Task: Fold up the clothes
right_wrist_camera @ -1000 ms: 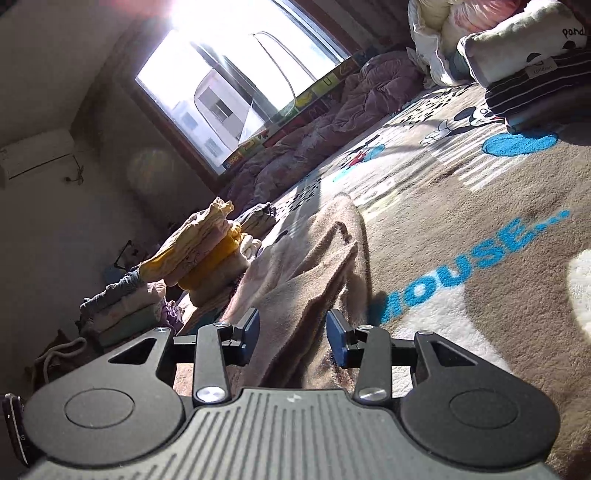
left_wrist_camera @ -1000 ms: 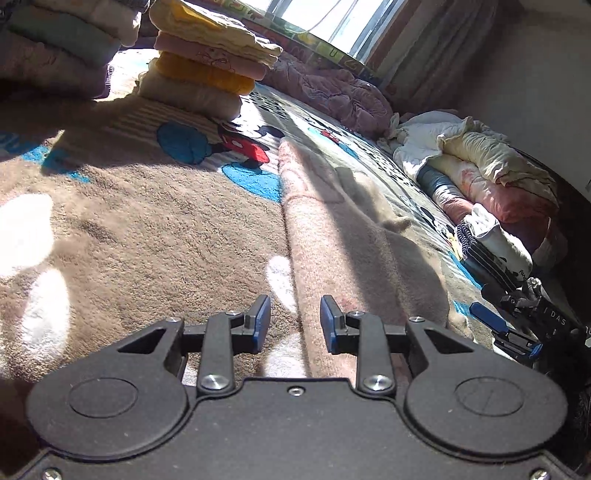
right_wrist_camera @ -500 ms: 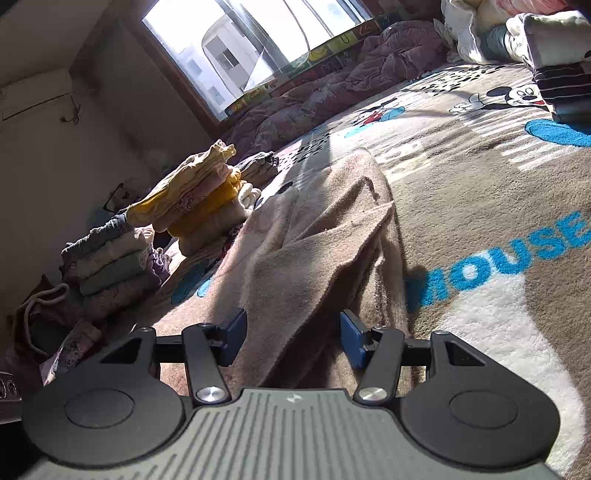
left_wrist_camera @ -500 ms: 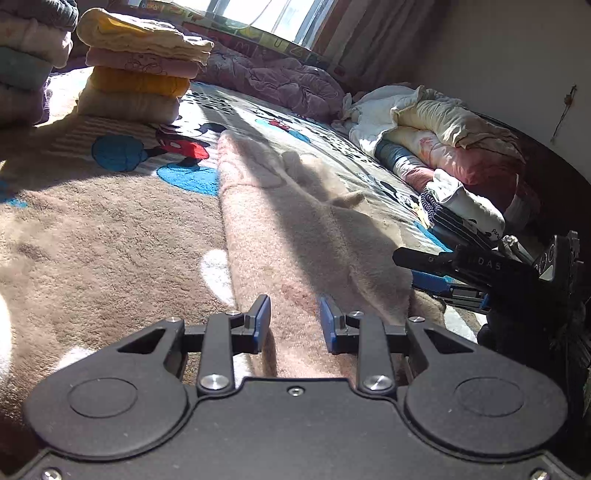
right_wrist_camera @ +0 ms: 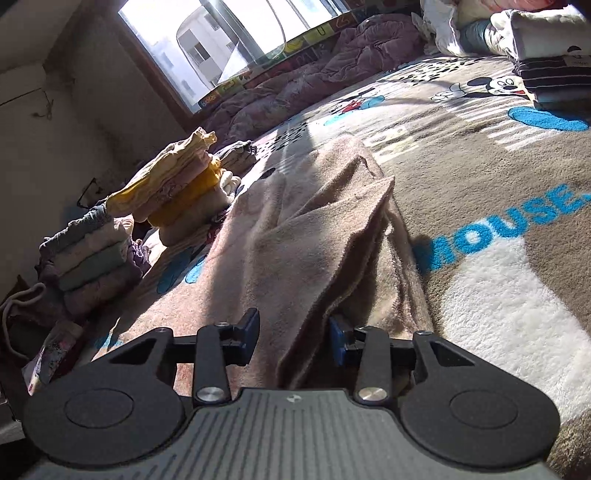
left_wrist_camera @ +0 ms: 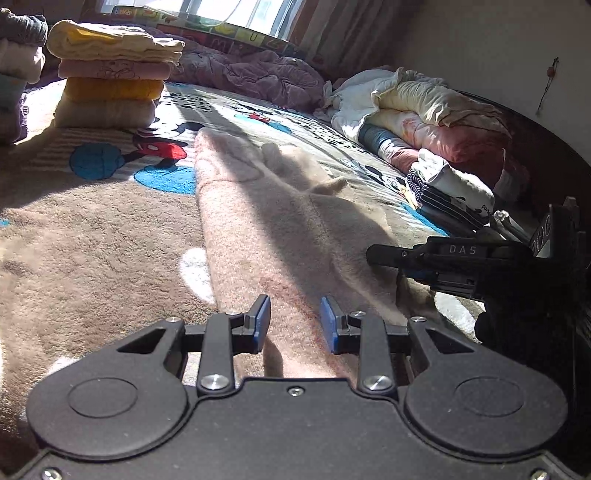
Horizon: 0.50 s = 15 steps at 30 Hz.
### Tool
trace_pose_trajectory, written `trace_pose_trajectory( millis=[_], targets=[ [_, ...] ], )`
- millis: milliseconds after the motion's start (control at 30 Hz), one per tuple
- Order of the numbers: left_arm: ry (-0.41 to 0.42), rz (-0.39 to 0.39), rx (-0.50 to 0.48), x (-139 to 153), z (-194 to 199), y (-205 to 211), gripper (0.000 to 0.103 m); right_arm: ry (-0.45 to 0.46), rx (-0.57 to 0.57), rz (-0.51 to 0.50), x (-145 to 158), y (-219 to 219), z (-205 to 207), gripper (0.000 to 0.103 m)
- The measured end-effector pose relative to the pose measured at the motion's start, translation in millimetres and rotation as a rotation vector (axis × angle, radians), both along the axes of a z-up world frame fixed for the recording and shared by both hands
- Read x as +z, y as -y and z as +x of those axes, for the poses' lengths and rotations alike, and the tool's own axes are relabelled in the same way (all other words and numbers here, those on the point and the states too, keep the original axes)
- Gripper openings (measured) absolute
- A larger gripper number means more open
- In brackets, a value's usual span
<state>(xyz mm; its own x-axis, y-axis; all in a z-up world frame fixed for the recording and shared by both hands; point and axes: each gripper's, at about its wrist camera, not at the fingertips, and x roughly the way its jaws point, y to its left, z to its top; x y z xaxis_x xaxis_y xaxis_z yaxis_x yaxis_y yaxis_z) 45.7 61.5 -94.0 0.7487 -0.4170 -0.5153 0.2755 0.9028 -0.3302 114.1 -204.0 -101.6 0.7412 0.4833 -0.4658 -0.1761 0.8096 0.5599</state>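
1. "MOUSE" point(right_wrist_camera: 495, 229) in big blue capitals is woven into the brown plush blanket point(right_wrist_camera: 461, 166) spread over the bed, seen from the right wrist camera; dots trail after the last letter at the picture's edge.
2. "DAS" point(left_wrist_camera: 462, 250) in pale raised letters stands on the black body of the right tongs point(left_wrist_camera: 421, 266), seen from the left wrist camera.
3. A small dark word beginning "pand" point(left_wrist_camera: 487, 211) sits on the white folded garment point(left_wrist_camera: 454, 184) atop the striped pile; the rest is cut off.
4. Large single letters show on the colourful strip point(left_wrist_camera: 236, 31) under the window, too blurred to read with certainty.
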Motion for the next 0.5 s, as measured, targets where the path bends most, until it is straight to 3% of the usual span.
trace_pose_trajectory(
  millis=[33, 67, 133, 233, 333, 400, 500],
  targets=[
    [-0.007, 0.010, -0.007, -1.3, 0.0, 1.0, 0.030, 0.011, 0.002, 0.005, 0.7, -0.6, 1.3, 0.010],
    [-0.015, 0.020, -0.015, -2.6, 0.0, 2.1, 0.030, 0.049, -0.001, 0.006, 8.0, 0.1, -1.9, 0.008],
    [-0.026, 0.024, -0.045, -4.2, -1.4, 3.8, 0.030, 0.137, 0.004, -0.007, 26.0, 0.3, -10.6, 0.007],
    [-0.068, 0.015, -0.095, -8.3, -0.2, 7.6, 0.030, 0.182, 0.003, -0.039, 43.2, 5.8, -10.2, 0.007],
    [-0.100, 0.032, -0.136, -12.2, 0.3, 10.4, 0.031, 0.066, -0.017, -0.093, 21.7, 15.5, 12.7, 0.007],
    [-0.087, 0.017, -0.112, -7.1, -1.3, 4.9, 0.031, -0.040, -0.021, -0.031, 1.7, 25.8, 21.8, 0.007],
    [-0.016, -0.031, -0.018, 4.6, -2.0, -12.7, 0.030, 0.000, -0.026, 0.014, -3.2, 30.1, 11.2, 0.014]
  ],
)
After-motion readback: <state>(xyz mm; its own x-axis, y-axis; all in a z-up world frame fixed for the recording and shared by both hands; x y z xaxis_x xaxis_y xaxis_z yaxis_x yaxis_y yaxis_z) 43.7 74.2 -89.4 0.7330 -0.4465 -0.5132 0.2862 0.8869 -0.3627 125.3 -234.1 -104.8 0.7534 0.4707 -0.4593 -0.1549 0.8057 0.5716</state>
